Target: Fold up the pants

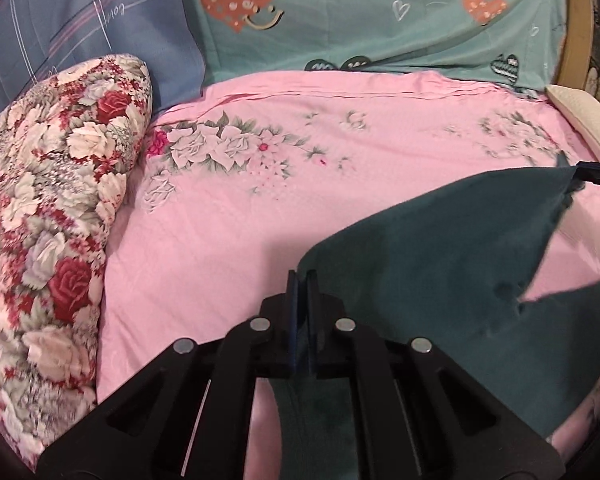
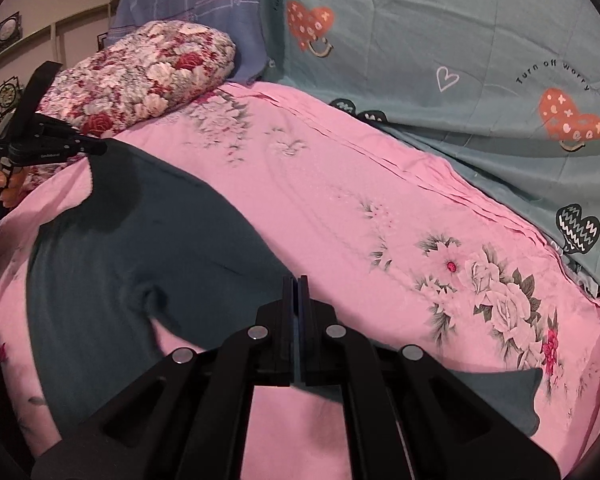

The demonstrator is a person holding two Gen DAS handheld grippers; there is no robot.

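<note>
Teal knit, soft and matte: that's the pants (image 1: pixel 452 264), and both your tools have an edge of them.

Left wrist view: your left hand-held gripper (image 1: pixel 301 280) is clamped tight on a pinch of the cloth, w/ fabric trailing under the fingers and off to the right. The panel spans across to the right hand-held gripper (image 1: pixel 580 172), which pinches the far corner. Cloth is lifted and sags btwn the two grips; a V notch shows on its lower right edge, prob. where the legs split. Under it the pink sheet (image 1: pixel 260 216) is smooth cotton w/ printed flowers. A plump floral quilt (image 1: pixel 56 208) sits rolled at left.

Right wrist view: the right tool's jaws are pressed together, w/ teal fabric under and behind the fingers; the pinch itself is hard to see here. Most of the pants lie draped on the bed, rising to the left tool at the far left edge. Teal heart-print duvet (image 2: pixel 460 60) is bunched along the back.

For the fold, I'd say keep both grips level and the edge taut so the sag doesn't drag a crease. Carry the lifted edge over as one, lay it square on the lower layer, and let go only once it's flat. Limp knit will bunch if one side leads.
</note>
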